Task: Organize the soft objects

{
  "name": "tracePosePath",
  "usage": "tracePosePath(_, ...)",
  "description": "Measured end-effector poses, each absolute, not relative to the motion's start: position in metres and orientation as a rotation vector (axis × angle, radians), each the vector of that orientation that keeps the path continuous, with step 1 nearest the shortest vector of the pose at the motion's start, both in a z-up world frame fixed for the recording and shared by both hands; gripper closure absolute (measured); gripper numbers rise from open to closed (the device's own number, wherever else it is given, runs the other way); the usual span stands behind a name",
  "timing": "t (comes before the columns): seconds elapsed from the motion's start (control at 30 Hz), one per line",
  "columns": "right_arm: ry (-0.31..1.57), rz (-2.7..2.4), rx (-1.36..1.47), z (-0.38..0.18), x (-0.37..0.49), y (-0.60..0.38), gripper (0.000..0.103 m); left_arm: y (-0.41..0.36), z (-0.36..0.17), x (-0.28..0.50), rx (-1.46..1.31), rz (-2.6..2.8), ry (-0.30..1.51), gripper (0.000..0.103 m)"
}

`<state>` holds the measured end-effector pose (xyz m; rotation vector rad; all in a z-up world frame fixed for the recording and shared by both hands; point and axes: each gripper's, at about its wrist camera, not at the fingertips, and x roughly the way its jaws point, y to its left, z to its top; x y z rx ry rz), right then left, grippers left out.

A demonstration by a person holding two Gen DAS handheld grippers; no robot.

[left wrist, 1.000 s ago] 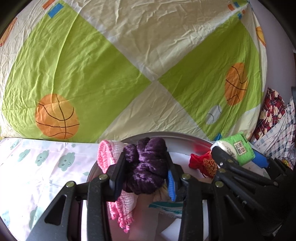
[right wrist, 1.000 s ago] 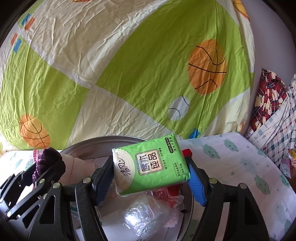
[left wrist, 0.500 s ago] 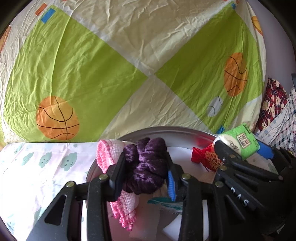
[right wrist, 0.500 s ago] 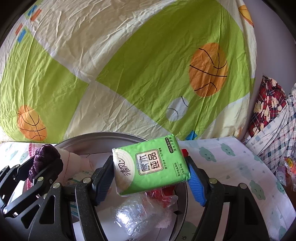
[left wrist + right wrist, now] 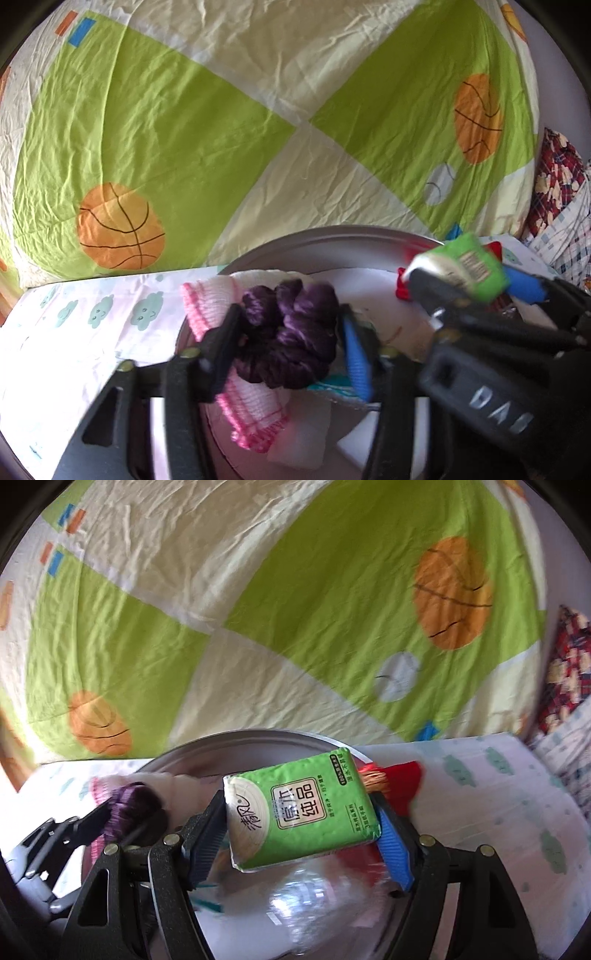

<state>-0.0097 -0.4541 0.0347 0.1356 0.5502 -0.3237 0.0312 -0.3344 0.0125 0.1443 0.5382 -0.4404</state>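
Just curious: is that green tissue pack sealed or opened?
Cannot tell. The green tissue pack, clamped in the right tool, shows only its printed front.

Metal basin (image 5: 325,236) on cloud-print sheet (image 5: 92,332)

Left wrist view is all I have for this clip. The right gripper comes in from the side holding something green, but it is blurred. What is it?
Observer: A green tissue pack with printed Chinese characters, clamped flat between the right gripper fingers.
Operator: What lies under that pack?
Observer: Crinkled clear plastic, inside the metal basin.
Operator: I see a red scrap behind the pack. Where does it sit?
Observer: The red item lies at the basin's right rim, reaching onto the cloud-print sheet.
Operator: And my purple scrunchie?
Observer: From the right wrist camera, the purple scrunchie is at the basin's left side, in the left gripper.
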Motion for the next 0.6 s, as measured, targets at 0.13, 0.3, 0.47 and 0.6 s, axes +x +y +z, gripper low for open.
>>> tracePosePath(0.13, 0.542, -0.308, 0.106, 0.036, -0.011, -0.447, 0.014, -0.334, 0.016, 0.024, 0.139, -0.448, 0.523, 0.001)
tracePosePath(0.3, 0.498, -0.292, 0.045, 0.041, -0.019, -0.436, 0.012, -0.332, 0.018, 0.015, 0.127, -0.458, 0.498, 0.0)
tracePosePath(0.47, 0.441, -0.385, -0.03, 0.047, -0.033, -0.432, 0.011, -0.327, 0.022, 0.003, 0.143, -0.417, 0.454, 0.0)
tracePosePath(0.6, 0.415, -0.398, -0.031, 0.053, -0.045, -0.437, 0.011, -0.305, 0.024, -0.001, 0.099, -0.393, 0.44, 0.0)
